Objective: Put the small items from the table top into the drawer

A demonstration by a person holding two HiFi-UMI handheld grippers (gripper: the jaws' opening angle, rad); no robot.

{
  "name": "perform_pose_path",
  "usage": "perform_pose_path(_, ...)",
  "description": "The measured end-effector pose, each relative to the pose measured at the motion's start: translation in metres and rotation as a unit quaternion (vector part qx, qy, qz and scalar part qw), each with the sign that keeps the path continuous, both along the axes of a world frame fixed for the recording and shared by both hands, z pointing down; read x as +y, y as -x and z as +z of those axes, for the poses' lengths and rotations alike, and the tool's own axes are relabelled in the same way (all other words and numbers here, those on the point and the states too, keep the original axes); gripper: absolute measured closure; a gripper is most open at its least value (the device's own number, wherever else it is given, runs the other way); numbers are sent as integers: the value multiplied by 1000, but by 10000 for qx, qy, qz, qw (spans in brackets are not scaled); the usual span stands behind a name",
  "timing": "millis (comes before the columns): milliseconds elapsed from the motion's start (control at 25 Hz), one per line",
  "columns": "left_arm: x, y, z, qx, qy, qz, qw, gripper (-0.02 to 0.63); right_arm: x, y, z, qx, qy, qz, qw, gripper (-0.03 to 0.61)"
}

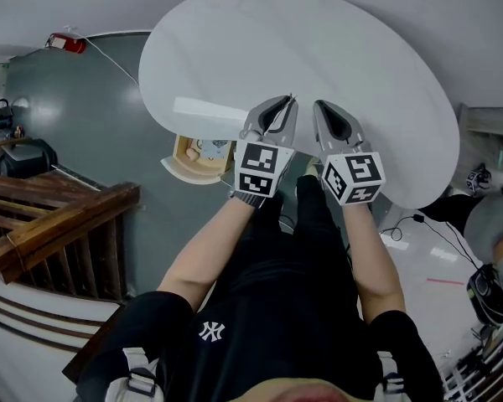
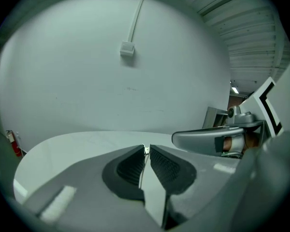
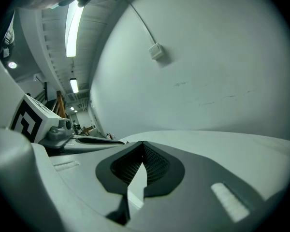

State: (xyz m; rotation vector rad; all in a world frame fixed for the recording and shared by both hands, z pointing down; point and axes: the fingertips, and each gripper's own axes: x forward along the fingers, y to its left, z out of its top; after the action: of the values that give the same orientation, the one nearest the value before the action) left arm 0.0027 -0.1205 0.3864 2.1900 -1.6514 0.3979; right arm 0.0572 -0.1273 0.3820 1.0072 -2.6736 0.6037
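The round white table [image 1: 235,57] fills the middle of the head view, and I see no small items on its top. Under its near-left edge a drawer [image 1: 181,169] stands pulled out, with a few small things inside that are too small to name. My left gripper [image 1: 291,100] and right gripper [image 1: 318,105] hover side by side over the table's near edge. Both are shut with nothing between the pads. In the left gripper view the jaws [image 2: 145,149] meet at the tips, with the right gripper [image 2: 208,138] beside them. The right gripper view shows its jaws [image 3: 143,144] closed too.
A wooden railing [image 1: 59,224] stands at the left, with a black bag [image 1: 25,156] and a red extinguisher [image 1: 67,43] beyond it. Cables [image 1: 419,224] lie on the floor at the right. A small box on a cable [image 2: 127,48] hangs on the white wall behind the table.
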Motion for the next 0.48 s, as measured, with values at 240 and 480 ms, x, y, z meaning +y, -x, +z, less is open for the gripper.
perform_pose_path(240, 25, 49, -17, 92, -244, -478, 9985, 574, 18, 42, -12, -8, -148, -328, 9994, 555)
perform_pose_path(480, 52, 94, -27, 156, -383, -933, 9948, 574, 40, 89, -22, -52, -258, -720, 9971, 555)
